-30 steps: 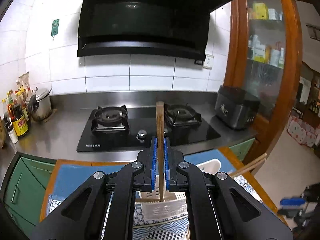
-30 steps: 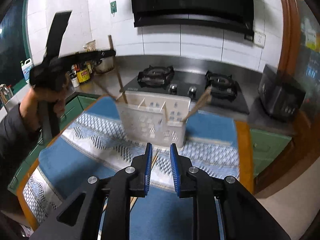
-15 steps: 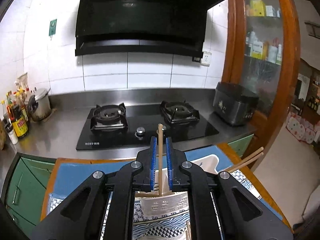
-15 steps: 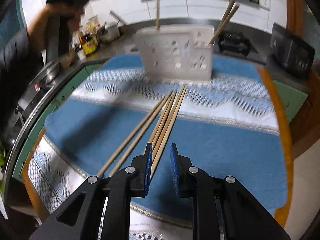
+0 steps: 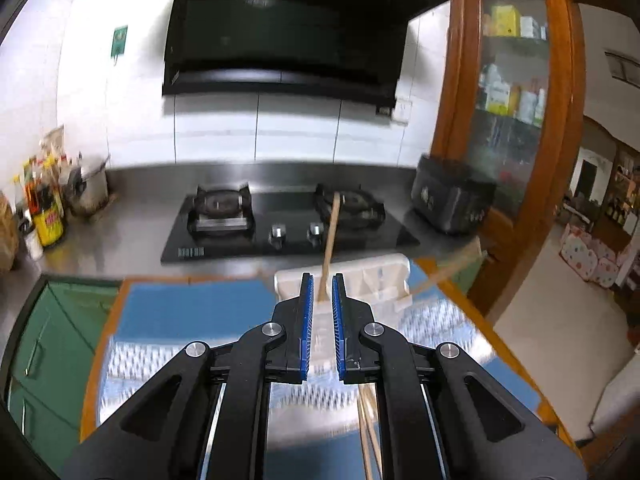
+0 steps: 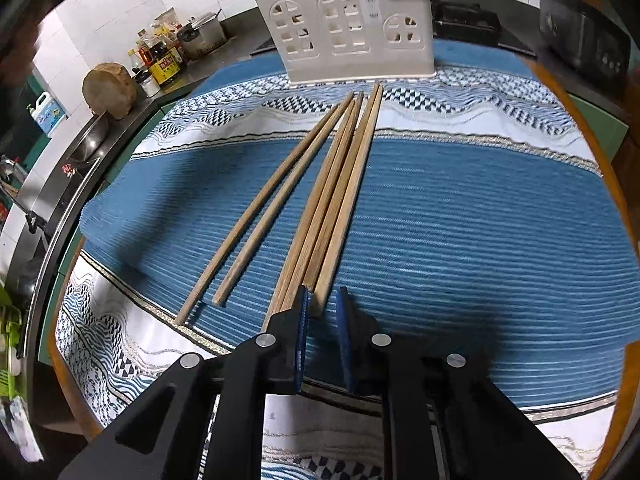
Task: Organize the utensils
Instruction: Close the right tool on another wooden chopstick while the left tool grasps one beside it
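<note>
Left claw point(image 5: 320, 280): aimed gently downward, blue-padded jaws a narrow gap apart, nothing pinched between them.
Right claw point(image 6: 322, 294): pitched steeply down (low over the desk), jaws just been closing, pads gripping nothing.

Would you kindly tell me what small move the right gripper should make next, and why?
Probably close the right gripper on the near end of the rightmost chopstick. That end lies between its slightly parted fingers, low over the cloth, and seems not yet pinched. The white holder stands just beyond to receive it.
</note>
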The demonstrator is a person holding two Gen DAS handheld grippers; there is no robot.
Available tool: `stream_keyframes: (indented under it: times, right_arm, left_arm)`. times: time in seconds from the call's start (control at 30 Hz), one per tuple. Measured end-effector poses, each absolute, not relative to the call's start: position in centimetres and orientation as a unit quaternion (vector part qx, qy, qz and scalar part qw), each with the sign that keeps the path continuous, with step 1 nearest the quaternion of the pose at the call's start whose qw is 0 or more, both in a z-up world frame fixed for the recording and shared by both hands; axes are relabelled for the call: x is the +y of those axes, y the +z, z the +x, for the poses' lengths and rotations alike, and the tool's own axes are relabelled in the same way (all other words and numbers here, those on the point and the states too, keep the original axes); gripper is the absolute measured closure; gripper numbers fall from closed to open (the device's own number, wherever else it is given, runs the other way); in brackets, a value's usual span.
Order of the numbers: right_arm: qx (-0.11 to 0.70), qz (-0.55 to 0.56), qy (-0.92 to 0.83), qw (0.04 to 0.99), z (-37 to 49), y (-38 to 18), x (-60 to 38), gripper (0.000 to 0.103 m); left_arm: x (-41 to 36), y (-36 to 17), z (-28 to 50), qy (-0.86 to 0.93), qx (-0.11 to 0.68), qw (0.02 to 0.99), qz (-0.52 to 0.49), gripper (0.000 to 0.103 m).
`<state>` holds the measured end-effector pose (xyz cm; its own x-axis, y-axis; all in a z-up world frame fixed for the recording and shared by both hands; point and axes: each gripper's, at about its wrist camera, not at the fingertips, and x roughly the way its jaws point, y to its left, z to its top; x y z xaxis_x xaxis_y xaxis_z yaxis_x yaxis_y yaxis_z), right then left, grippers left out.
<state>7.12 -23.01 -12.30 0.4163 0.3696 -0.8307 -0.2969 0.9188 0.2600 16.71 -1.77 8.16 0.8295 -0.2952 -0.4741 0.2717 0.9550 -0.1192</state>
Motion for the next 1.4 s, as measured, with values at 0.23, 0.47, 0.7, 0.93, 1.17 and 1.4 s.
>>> stream_keyframes:
  times: [0.23, 0.47, 0.7, 0.93, 1.17, 1.4]
  right_arm:
    - [0.500, 0.023, 0.174, 0.848, 7.4, -12.6, -22.3, 0.093]
    - [0.495, 0.010, 0.158, 0.854, 7.3, -12.5, -22.4, 0.094]
    - [0.494, 0.016, 0.137, 0.859, 7.2, -12.4, -24.2, 0.095]
    - [0.493, 0.018, 0.133, 0.859, 7.3, -12.6, -23.9, 0.095]
    - [0.493, 0.017, 0.134, 0.859, 7.4, -12.6, -24.1, 0.095]
    - [0.492, 0.019, 0.133, 0.860, 7.3, -12.7, -24.0, 0.094]
  left_arm:
    - [-1.2, 1.3, 12.0, -0.156, 0.331, 0.930, -0.037, 0.094]
    - [-2.2, -6.3, 8.8, -0.168, 0.419, 0.889, -0.069, 0.094]
    - [-3.8, -10.6, 7.1, -0.174, 0.462, 0.866, -0.077, 0.094]
    - [-4.9, -12.2, 6.9, -0.169, 0.478, 0.860, -0.061, 0.094]
    - [-5.9, -13.4, 6.7, -0.164, 0.489, 0.855, -0.053, 0.093]
    - [-6.3, -13.8, 6.5, -0.156, 0.484, 0.860, -0.044, 0.093]
